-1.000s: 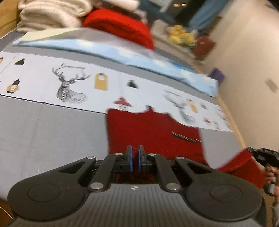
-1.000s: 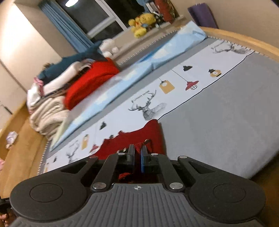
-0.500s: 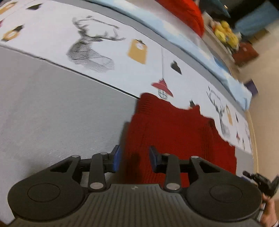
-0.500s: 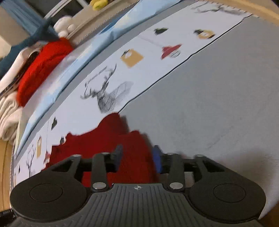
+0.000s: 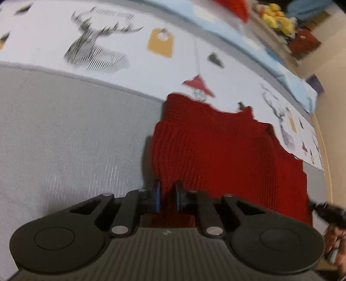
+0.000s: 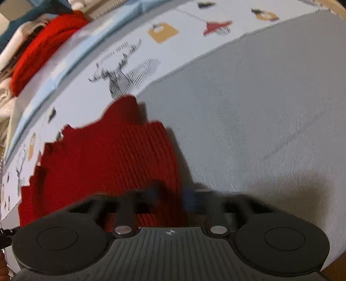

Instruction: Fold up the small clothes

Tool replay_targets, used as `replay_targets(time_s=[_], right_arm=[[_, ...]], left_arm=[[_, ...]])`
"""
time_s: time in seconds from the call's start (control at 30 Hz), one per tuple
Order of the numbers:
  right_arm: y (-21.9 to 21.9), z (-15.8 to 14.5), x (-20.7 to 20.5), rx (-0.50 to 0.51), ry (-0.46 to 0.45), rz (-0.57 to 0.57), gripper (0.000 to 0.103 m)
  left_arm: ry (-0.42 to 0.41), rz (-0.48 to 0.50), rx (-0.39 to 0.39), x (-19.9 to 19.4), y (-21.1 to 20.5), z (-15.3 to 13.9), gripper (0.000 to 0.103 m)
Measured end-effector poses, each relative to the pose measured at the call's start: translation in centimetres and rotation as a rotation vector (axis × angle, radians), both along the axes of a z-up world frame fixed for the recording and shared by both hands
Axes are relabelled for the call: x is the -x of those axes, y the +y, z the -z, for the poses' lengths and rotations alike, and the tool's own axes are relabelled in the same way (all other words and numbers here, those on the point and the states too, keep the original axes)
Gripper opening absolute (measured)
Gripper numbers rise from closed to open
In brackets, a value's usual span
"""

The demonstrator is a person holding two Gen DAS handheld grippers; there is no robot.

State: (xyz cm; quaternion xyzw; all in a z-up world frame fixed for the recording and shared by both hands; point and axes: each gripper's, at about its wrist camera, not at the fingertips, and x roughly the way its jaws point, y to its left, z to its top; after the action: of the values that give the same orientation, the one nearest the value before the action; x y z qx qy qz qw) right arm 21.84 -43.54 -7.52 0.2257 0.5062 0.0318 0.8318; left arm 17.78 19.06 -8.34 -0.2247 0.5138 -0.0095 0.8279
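Observation:
A small red knit sweater (image 5: 227, 155) lies flat on the bed, partly folded; it also shows in the right wrist view (image 6: 103, 164). My left gripper (image 5: 167, 197) sits at the sweater's near left edge, its blue-padded jaws a small gap apart with red knit between them. My right gripper (image 6: 173, 200) is at the sweater's near right edge, blurred, its jaws apart over the cloth edge. The other gripper shows at the left view's right border (image 5: 328, 213).
The bed has a grey sheet (image 5: 64, 134) and a white band printed with deer and lamps (image 5: 97, 49). A light blue quilt (image 6: 64, 62), a red blanket (image 6: 41, 47) and pale folded bedding lie behind. Yellow plush toys (image 5: 279, 18) sit far off.
A second ago both grippers were shut on the sweater and held it up. They lowered it onto the bed and opened. Now the left jaws have narrowed again at the sweater's edge.

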Motion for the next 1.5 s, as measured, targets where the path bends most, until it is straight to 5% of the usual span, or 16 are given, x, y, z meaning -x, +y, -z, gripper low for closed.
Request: replay_targets(time_s=[0.13, 0.23, 0.33, 0.43, 0.53, 0.63, 0.67, 0.73, 0.77, 0.9, 0.97, 1.0, 1.07, 1.27, 1.37, 1.5], right_arm=[[0.1, -3.3, 0.9, 0.026, -0.169, 0.021, 0.007], [0.1, -6.9, 2.1, 0.019, -0.4, 0.052, 0.004], [0.4, -9.4, 3.1, 0.072, -0.595, 0.093, 0.0], [-1.0, -10.3, 2.8, 0.098, -0.663, 0.221, 0.0], [-2.1, -8.1, 0.4, 0.04, -0.498, 0.239, 0.001], [-1.8, -4.9, -1.9, -0.058, -0.298, 0.201, 0.01], [-1.5, -4.0, -2.5, -0.078, -0.248, 0.183, 0.017], [-0.3, -3.0, -3.3, -0.076, -0.205, 0.176, 0.06], [0.2, -2.6, -3.7, -0.069, -0.185, 0.162, 0.066], [2.3, -2.0, -5.0, -0.061, -0.149, 0.099, 0.06], [3.2, -2.0, -5.2, -0.06, -0.144, 0.069, 0.039], [3.8, -1.9, -5.3, -0.049, -0.137, 0.045, 0.011], [4.5, -2.6, -4.7, -0.018, -0.175, 0.016, 0.011], [1.4, -5.7, -0.2, -0.055, -0.283, 0.097, 0.009], [-0.2, -4.9, 1.1, -0.024, -0.205, 0.127, 0.009], [-0.6, -1.9, 0.6, -0.014, -0.018, 0.107, 0.016]], left_arm=[[-0.201, -0.014, -0.062, 1.3, 0.3, -3.8, 0.011], [-0.359, -0.08, -0.118, 2.1, 0.3, -6.2, 0.011], [-0.451, -0.139, -0.204, 1.8, -0.1, -7.5, 0.011], [-0.456, -0.13, -0.191, 0.3, -0.7, -7.1, 0.014], [-0.232, -0.101, -0.154, -2.2, -0.6, -4.0, 0.032], [-0.095, -0.138, -0.143, -3.0, 0.1, -2.1, 0.033], [-0.073, -0.159, -0.115, -3.0, 0.5, -1.7, 0.039], [-0.029, -0.201, -0.041, -2.9, 1.3, -0.9, 0.044], [-0.001, -0.212, -0.012, -3.0, 1.5, -0.3, 0.044], [0.086, -0.23, 0.03, -3.2, 2.0, 1.3, 0.044], [0.085, -0.235, 0.046, -2.8, 2.2, 1.5, 0.042], [0.079, -0.231, 0.061, -2.7, 2.3, 1.6, 0.042], [0.06, -0.212, 0.077, -2.6, 2.2, 1.3, 0.015], [-0.154, -0.079, 0.061, -1.2, 0.7, -2.3, 0.014], [-0.028, -0.031, -0.01, -1.1, 0.0, -0.8, 0.017], [0.044, -0.066, 0.038, 0.2, 1.4, -0.4, 0.035]])
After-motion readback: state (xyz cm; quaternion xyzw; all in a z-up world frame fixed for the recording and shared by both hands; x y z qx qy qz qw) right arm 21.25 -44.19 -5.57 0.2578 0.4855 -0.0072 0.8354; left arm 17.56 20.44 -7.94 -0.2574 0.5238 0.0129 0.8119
